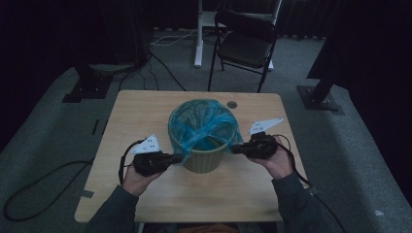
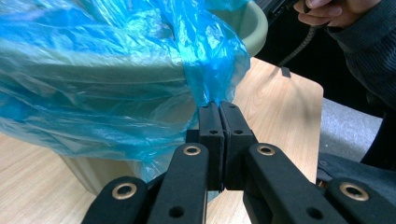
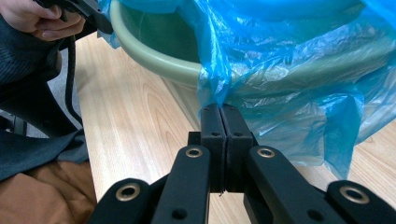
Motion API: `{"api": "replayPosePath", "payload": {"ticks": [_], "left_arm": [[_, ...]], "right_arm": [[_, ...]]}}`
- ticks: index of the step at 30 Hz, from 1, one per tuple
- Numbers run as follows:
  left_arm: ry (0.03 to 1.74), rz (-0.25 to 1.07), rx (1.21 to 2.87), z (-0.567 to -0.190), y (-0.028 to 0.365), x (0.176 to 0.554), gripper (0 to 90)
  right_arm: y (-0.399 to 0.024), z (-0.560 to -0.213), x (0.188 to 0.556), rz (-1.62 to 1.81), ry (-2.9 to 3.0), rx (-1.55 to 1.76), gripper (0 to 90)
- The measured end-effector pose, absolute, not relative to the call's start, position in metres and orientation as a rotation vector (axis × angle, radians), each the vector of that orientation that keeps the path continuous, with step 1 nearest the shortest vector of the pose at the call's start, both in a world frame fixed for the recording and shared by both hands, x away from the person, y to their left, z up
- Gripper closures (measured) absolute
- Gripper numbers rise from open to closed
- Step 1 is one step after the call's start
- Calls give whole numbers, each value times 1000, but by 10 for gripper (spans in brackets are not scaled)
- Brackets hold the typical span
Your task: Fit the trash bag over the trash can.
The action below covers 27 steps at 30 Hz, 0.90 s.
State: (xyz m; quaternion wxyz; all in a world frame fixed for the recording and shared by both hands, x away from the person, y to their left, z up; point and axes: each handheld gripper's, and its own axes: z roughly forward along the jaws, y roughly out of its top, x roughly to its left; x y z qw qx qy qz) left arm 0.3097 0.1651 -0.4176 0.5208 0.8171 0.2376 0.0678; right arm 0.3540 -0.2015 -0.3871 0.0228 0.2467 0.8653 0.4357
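Observation:
A pale green bin [image 1: 206, 158] stands mid-table, lined with a blue plastic bag [image 1: 197, 119] whose edge drapes over the rim. My left gripper [image 1: 180, 158] is at the bin's left side, shut on a pinch of the blue bag [image 2: 208, 79] just below the rim. On the opposite side my right gripper [image 1: 234, 149] is likewise shut on a fold of the blue bag [image 3: 212, 88] beside the green rim [image 3: 159, 58]. In each gripper view the two black jaws meet with the film caught between their tips [image 2: 219, 106] [image 3: 219, 108].
The wooden table [image 1: 145, 111] has a small round hole [image 1: 231, 104] behind the bin. A black folding chair [image 1: 245, 41] and a white desk leg [image 1: 198, 34] stand beyond the far edge. Cables lie on the grey carpet [image 1: 43, 184].

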Motion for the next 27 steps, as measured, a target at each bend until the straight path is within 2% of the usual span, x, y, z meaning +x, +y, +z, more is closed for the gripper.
{"api": "replayPosePath", "payload": {"ticks": [27], "left_arm": [[598,142,2004,-435,163,315,886]], "right_arm": [[-217,-404,365,1299,2679,872,898]]}}
